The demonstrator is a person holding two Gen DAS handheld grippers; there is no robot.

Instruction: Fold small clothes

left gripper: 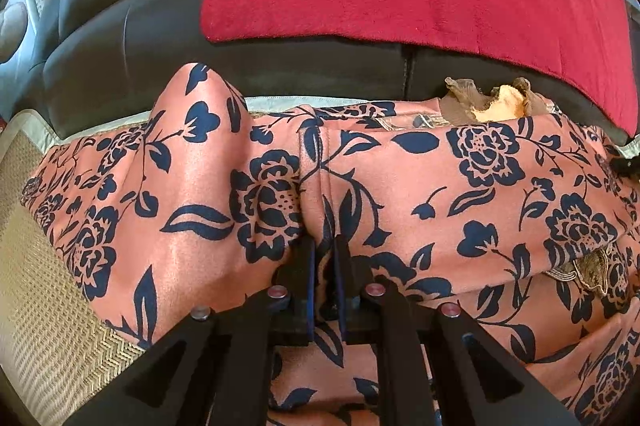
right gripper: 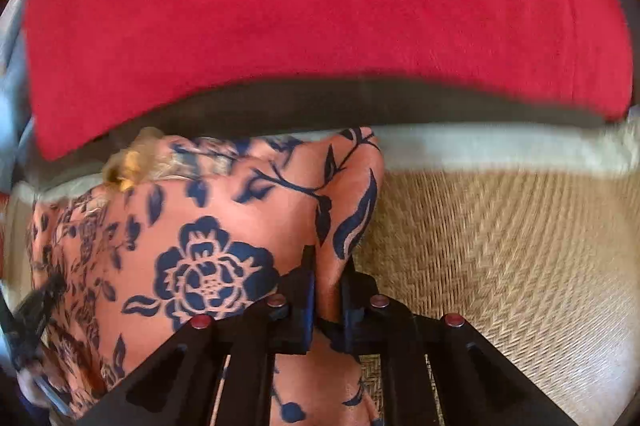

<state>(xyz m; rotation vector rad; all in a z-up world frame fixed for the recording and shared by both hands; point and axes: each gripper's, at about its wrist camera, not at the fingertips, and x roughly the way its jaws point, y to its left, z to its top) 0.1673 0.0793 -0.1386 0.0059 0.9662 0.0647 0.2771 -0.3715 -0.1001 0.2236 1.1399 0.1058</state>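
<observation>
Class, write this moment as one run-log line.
left hand-held gripper: shut on floral garment | right hand-held gripper: shut on floral garment | surface: woven mat | fold: unfinished

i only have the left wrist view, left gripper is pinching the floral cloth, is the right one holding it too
Observer: Yes, the right gripper is shut on a raised fold of the floral garment.
Operator: where on the cloth
Observer: At its edge; bare woven mat lies just beside that fold.
Operator: anything behind it
Observer: The red blanket fills the top of that view, over the dark sofa edge.
</observation>
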